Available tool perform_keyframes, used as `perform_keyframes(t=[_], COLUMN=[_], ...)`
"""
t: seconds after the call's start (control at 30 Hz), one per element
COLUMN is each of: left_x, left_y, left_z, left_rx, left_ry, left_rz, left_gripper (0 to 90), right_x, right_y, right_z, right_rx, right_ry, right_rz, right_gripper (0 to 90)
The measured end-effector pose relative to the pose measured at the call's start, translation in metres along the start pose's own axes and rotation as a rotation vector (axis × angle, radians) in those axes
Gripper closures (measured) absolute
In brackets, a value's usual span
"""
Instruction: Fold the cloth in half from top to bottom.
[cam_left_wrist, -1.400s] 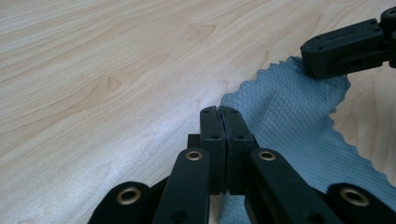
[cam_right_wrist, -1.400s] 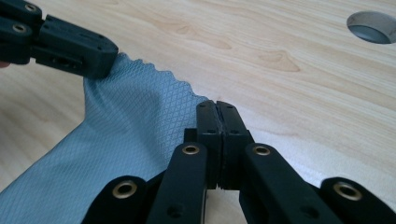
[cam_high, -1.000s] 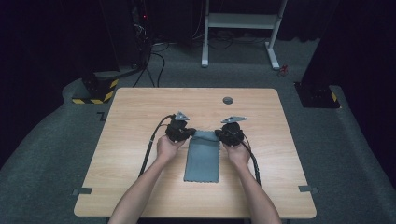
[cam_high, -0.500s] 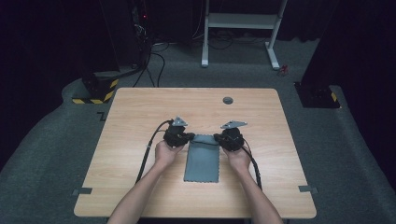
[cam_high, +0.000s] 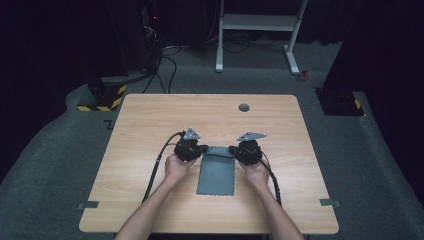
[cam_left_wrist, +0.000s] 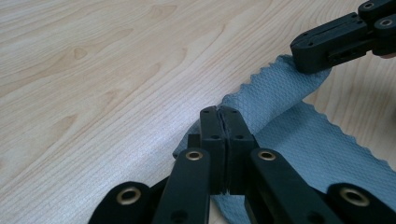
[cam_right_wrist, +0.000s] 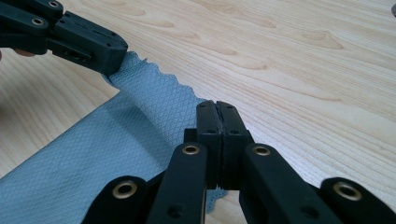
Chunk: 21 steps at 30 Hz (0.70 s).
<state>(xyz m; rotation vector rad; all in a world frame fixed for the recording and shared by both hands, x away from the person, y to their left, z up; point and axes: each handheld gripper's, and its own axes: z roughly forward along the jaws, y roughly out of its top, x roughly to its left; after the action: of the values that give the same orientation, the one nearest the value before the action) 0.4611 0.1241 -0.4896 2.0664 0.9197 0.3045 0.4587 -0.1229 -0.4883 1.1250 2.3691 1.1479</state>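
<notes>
With my left hand-held gripper and right hand-held gripper each clamped on a far corner of the blue cloth lying on the tabletop, I judge it best to lift both corners evenly, keeping the edge taut.

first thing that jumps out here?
The grey cloth lying mid-table, its far corners pinched by two black tongs. The left tongs and right tongs are both shut on that far edge, lifting it a little off the wooden table. A small dark disc sits near the table's far edge.
</notes>
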Motion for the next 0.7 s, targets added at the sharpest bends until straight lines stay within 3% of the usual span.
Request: perform_keyframes(t=[0.3,0.47,0.7], left_x=[0.000,-0.002,-0.005], left_y=[-0.005,-0.006,-0.013], left_z=[-0.004,-0.007,-0.010], left_rx=[-0.017,-0.023,-0.031], left_ry=[-0.024,-0.028,-0.039], left_rz=[-0.023,-0.011,-0.041], left_gripper=[88.9,88.8,88.9], right_x=[0.004,0.006,0.009], right_y=[-0.005,-0.006,-0.009], right_z=[-0.003,-0.007,-0.011], right_rx=[-0.005,-0.010,-0.021], right_ry=[0.015,0.023,0.043], right_rz=[-0.009,-0.010,-0.021], right_gripper=[89.5,89.5,89.5])
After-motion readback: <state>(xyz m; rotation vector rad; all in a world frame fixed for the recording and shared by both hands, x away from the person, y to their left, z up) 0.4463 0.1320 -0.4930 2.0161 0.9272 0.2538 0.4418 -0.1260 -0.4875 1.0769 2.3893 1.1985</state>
